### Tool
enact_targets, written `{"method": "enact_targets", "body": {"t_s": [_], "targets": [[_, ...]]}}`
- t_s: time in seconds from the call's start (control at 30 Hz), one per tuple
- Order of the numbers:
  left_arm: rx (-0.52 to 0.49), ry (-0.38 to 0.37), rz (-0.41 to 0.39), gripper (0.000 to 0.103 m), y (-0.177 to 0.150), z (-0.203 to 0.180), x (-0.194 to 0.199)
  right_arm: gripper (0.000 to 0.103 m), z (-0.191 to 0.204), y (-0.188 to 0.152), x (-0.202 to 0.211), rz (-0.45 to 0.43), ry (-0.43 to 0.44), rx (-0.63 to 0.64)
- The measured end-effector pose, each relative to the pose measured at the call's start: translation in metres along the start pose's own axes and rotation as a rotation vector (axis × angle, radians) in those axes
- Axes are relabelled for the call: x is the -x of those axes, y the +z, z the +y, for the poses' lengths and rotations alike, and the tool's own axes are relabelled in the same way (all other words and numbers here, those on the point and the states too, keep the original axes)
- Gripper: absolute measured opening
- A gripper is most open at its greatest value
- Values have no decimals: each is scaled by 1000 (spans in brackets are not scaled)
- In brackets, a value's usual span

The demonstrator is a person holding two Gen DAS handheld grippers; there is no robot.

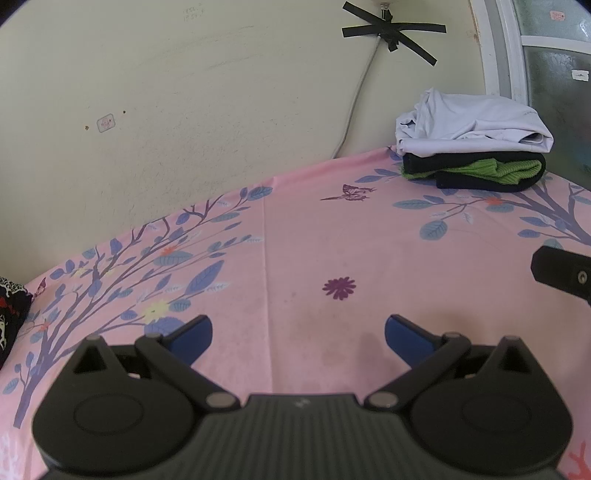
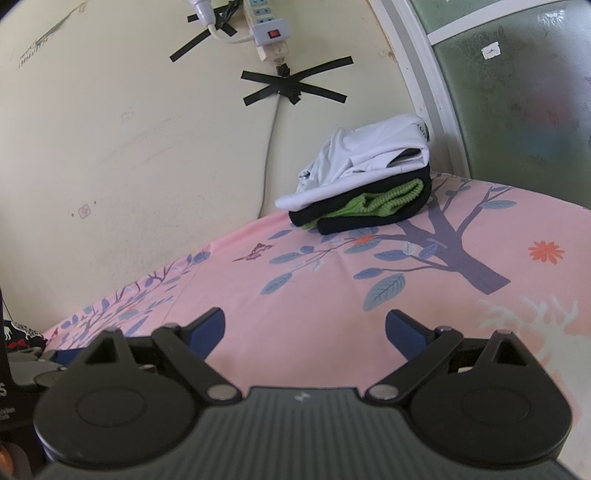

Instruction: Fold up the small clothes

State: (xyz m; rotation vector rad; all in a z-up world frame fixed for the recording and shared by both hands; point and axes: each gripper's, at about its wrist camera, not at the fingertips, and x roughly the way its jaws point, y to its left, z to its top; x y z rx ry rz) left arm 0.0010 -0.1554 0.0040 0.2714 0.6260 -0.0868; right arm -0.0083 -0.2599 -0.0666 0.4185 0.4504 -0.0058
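Hovering over a pink sheet (image 1: 332,236) printed with blue leaves and branches, the left gripper (image 1: 298,334) had its jaws spread wide with nothing between them, and the right gripper (image 2: 305,326) was the same, empty and parted. The folded stack (image 1: 474,142) served as the landmark: it sat at the far edge of the sheet against the cream wall (image 1: 166,110), close to the window frame (image 1: 506,48). In that stack a white garment (image 2: 369,162) lay on top, loosely folded, resting on a black piece (image 2: 373,218) with a green knit (image 2: 373,201) showing between its layers. Both grippers were well apart from the stack, on the near side of it, with bare sheet between. A printed butterfly (image 1: 349,192) lay on the sheet just left of the stack and nearer the grippers. Above the stack, a cable (image 1: 354,96) ran up the wall under crossed black tape (image 1: 393,31), and a power strip (image 2: 264,26) hung higher still. Far left of the stack, at the sheet's edge, a dark patterned cloth (image 1: 11,317) showed partly.
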Motion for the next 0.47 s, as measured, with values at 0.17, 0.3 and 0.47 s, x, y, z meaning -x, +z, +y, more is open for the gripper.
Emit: {"method": "enact_targets", "body": {"t_s": [0.17, 0.3, 0.47], "targets": [[-3, 0, -3, 103, 0, -1, 0, 92, 0, 0, 0, 0, 0, 0], [-4, -13, -4, 103, 0, 0, 1, 92, 0, 0, 0, -1, 0, 0], [-10, -31, -13, 103, -1, -2, 3, 92, 0, 0, 0, 0, 0, 0]]}}
